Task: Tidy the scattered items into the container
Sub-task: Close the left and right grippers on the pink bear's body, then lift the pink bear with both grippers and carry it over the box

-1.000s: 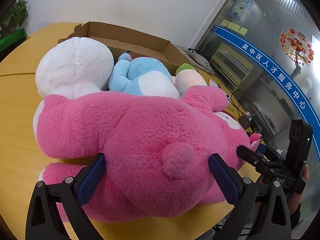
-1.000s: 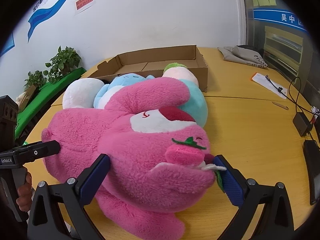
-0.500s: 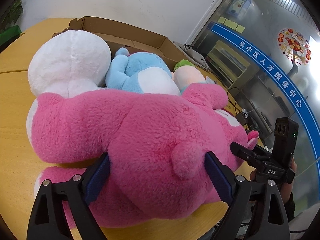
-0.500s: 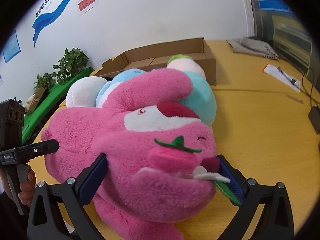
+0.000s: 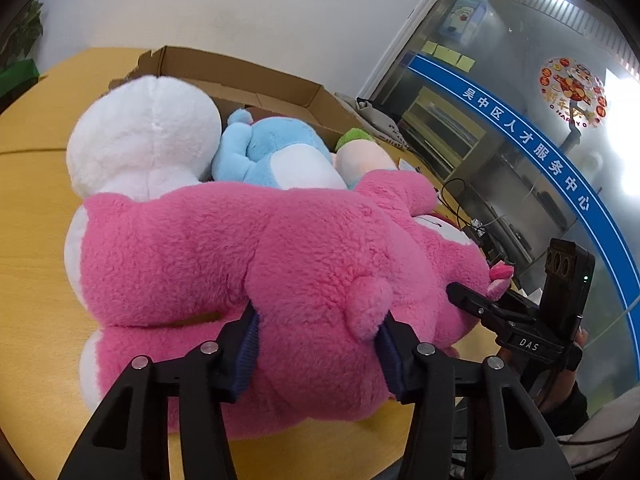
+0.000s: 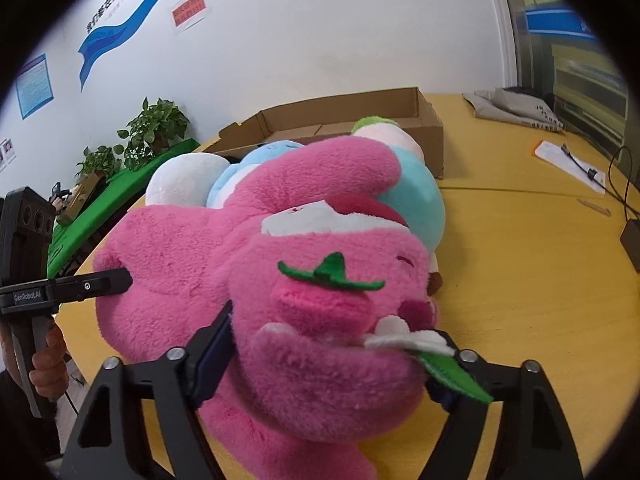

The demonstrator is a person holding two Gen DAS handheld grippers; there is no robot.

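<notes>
A: What differs from a second ago?

B: Both sets of jaws have just been closing. The left gripper [image 5: 318,344], which stood wide around the rump of the pink plush bear [image 5: 248,264], now has its blue pads sunk into the fur beside the little tail. The right gripper [image 6: 326,354], wide before, now squeezes the bear's head at the snout; the white and green felt piece lies over its right finger.

A: So both are clamped on the bear?

B: Yes, one at each end. The bear lies on its side near the front edge of the yellow table [image 6: 520,280].

A: And from left to right behind it?

B: A white plush [image 5: 148,136], a light blue plush [image 5: 276,148], then a pale pink one with a green tuft [image 5: 360,150], all pressed against the bear.

A: The container?

B: The cardboard box [image 5: 248,76] sits open toward the table's far edge, behind the toys. What I see of its inside holds nothing; the rest is hidden by the plush.
</notes>
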